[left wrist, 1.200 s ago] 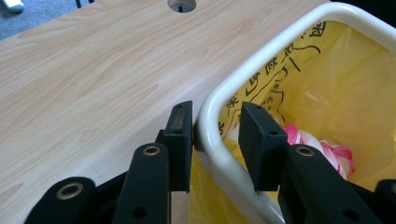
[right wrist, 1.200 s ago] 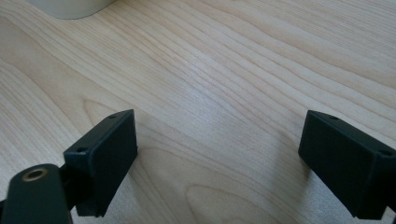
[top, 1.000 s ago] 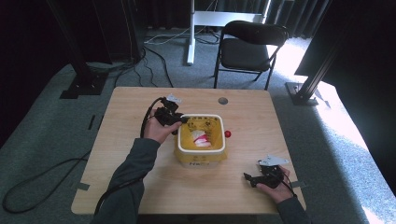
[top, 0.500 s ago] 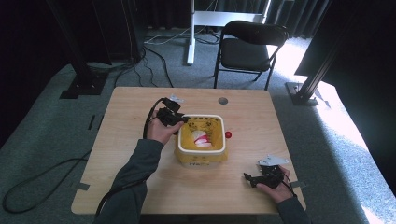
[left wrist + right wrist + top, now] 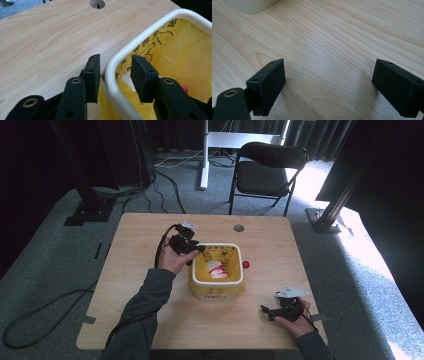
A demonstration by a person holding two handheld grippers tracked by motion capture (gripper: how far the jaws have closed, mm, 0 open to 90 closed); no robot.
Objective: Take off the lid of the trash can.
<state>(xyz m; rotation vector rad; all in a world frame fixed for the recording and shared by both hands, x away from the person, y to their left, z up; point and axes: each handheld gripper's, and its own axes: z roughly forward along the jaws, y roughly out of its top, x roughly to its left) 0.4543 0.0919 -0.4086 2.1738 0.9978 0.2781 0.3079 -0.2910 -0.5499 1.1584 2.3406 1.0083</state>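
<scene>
Straddling the white rim (image 5: pixel 117 65) of the bin (image 5: pixel 217 275), your left gripper (image 5: pixel 113 75) has one jaw outside against the yellow liner and the other inside the opening. In the left gripper view a little space shows between the inner jaw and the rim, so the jaws are parted around the rim rather than clenched on it. The yellow liner (image 5: pixel 180 52) carries black printed markings and folds over the edge. From the high view, your left gripper (image 5: pixel 192 251) sits at the bin's near-left corner as you face it, with your left hand (image 5: pixel 172 259) wrapped behind it and the cable looping away over the worktop (image 5: pixel 145 245).

The bin stands near the middle of the worktop. Inside it lies crumpled white material with red on it (image 5: pixel 218 269). A small red object (image 5: pixel 245 265) rests on the worktop just beside the bin's right wall; you cannot tell what it is at this size.

Your right gripper (image 5: pixel 272 311) rests low at the near-right part of the worktop, well apart from the bin, held in your right hand (image 5: pixel 292 317). In the right gripper view its jaws stand wide apart and released, with bare wood grain (image 5: pixel 329 50) between them.

A round hole (image 5: pixel 238 227) sits in the worktop near its far edge. Beyond it, a black folding chair (image 5: pixel 267 172) stands on the grey floor.
</scene>
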